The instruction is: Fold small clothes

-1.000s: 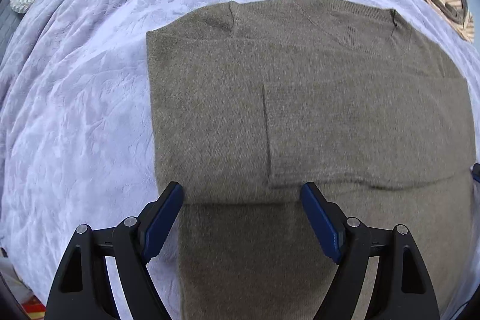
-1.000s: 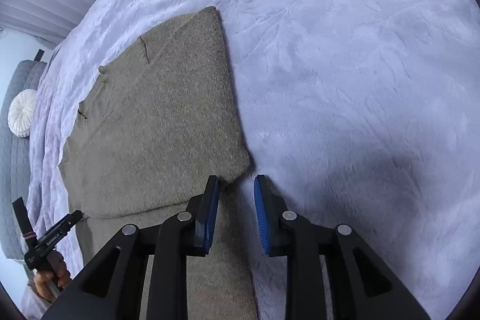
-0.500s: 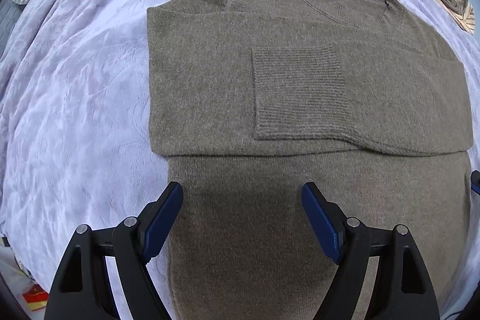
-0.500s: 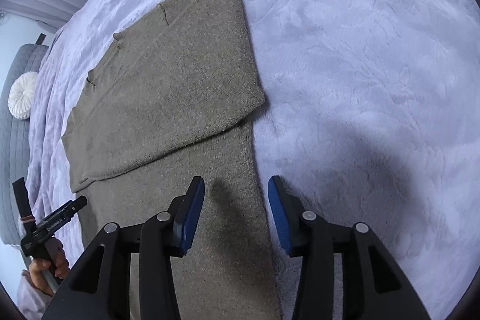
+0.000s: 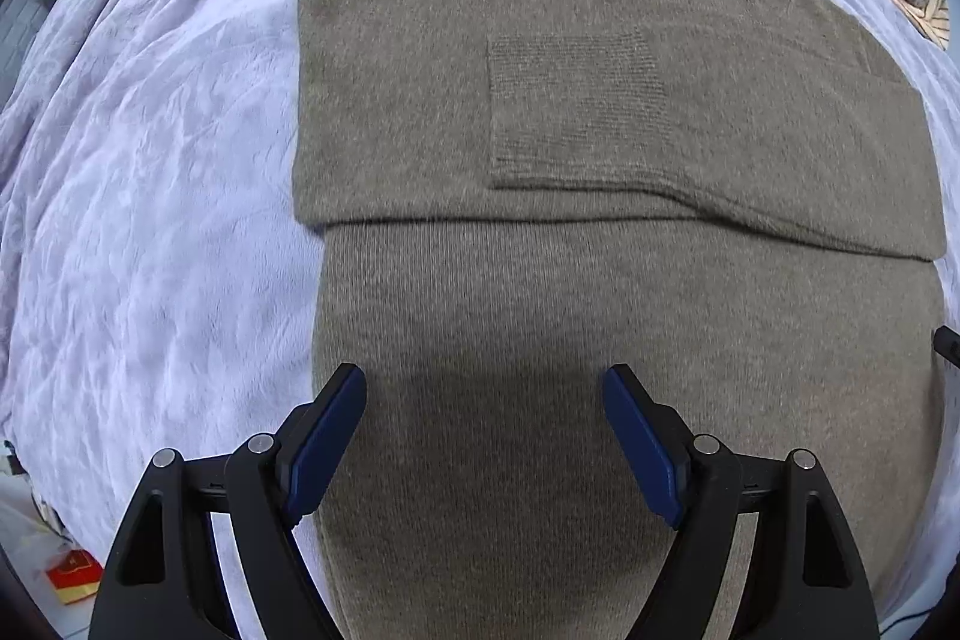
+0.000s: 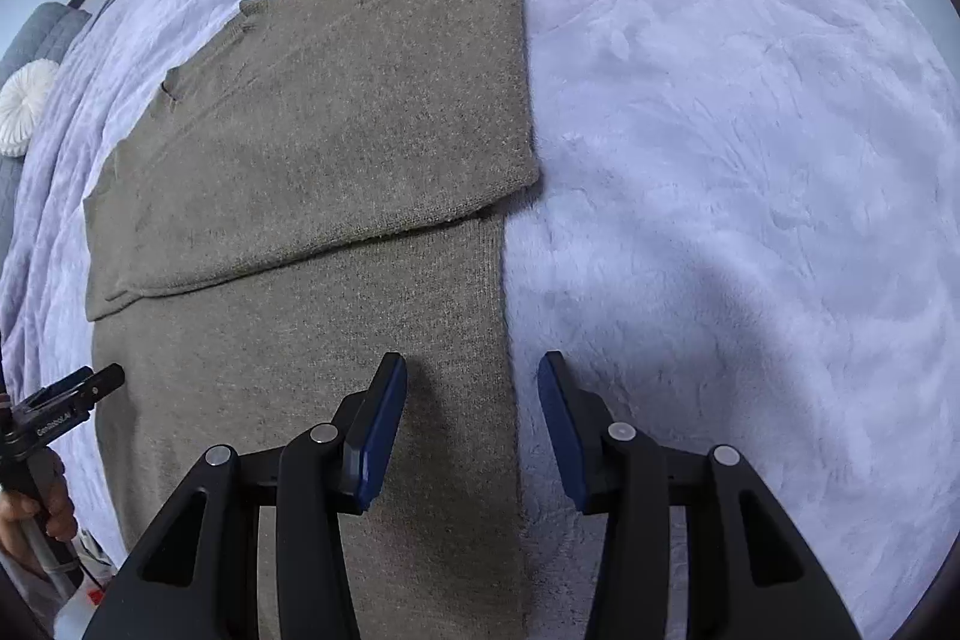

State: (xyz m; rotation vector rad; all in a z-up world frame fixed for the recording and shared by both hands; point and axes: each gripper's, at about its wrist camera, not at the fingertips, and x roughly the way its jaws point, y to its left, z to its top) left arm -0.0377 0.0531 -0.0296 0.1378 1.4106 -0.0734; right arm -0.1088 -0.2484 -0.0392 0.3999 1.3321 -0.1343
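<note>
My left gripper (image 5: pixel 485 436) gapes wide, holding nothing — olive sweater (image 5: pixel 600 148) flat on lilac blanket (image 5: pixel 150 220), lower body under and between my fingers, sleeves folded across ahead. My right gripper (image 6: pixel 472 430) also spread, empty — straddling the sweater's right edge.

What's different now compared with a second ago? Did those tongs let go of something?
Yes, the right tongs were nearly shut at the sweater's right edge and have since opened. Both they and the left tongs have drawn back toward the near end, so more of the sweater's lower body shows. The left tongs were open throughout. The sweater, sleeves folded across its chest, lies as before on the lilac blanket.
</note>
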